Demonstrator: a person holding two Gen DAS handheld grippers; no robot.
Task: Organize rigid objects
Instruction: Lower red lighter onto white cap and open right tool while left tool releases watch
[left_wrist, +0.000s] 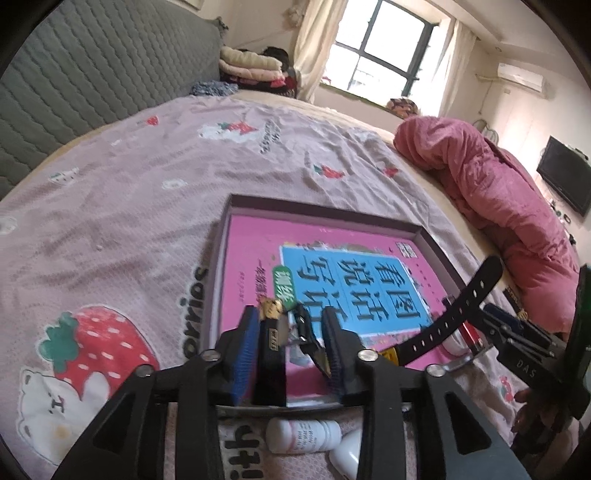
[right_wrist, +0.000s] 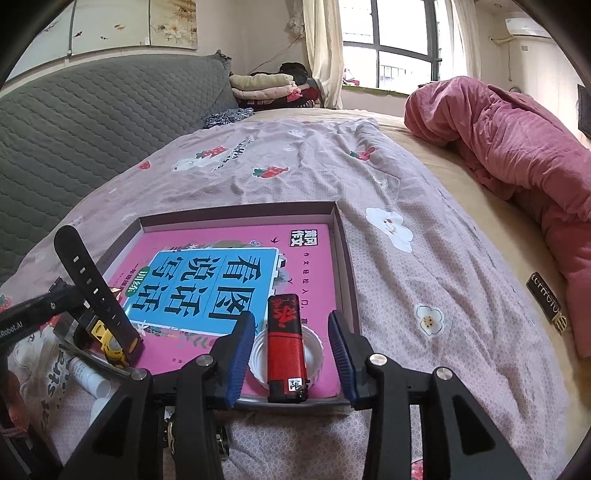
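Observation:
A shallow box (left_wrist: 325, 212) (right_wrist: 240, 212) lies on the bed with a pink and blue book (left_wrist: 332, 266) (right_wrist: 207, 280) flat inside it. My left gripper (left_wrist: 290, 314) is open over the box's near edge. A black slab-shaped item with a gold top (left_wrist: 271, 354) stands against its left pad, and a small dark clip-like piece (left_wrist: 310, 341) sits beside it. My right gripper (right_wrist: 291, 317) is open around a red and black lighter (right_wrist: 286, 343), which lies on a white lid (right_wrist: 314, 354) in the box; the pads do not touch it. A yellow watch with a black strap (right_wrist: 92, 288) (left_wrist: 450, 314) leans up in the box.
A white bottle (left_wrist: 303, 435) (right_wrist: 88, 376) and a white rounded object (left_wrist: 347, 458) lie on the strawberry-print sheet (left_wrist: 110, 221) just outside the box's near edge. A pink duvet (right_wrist: 517, 147) is bunched at the right. A grey quilted headboard (right_wrist: 92, 129) rises behind the bed.

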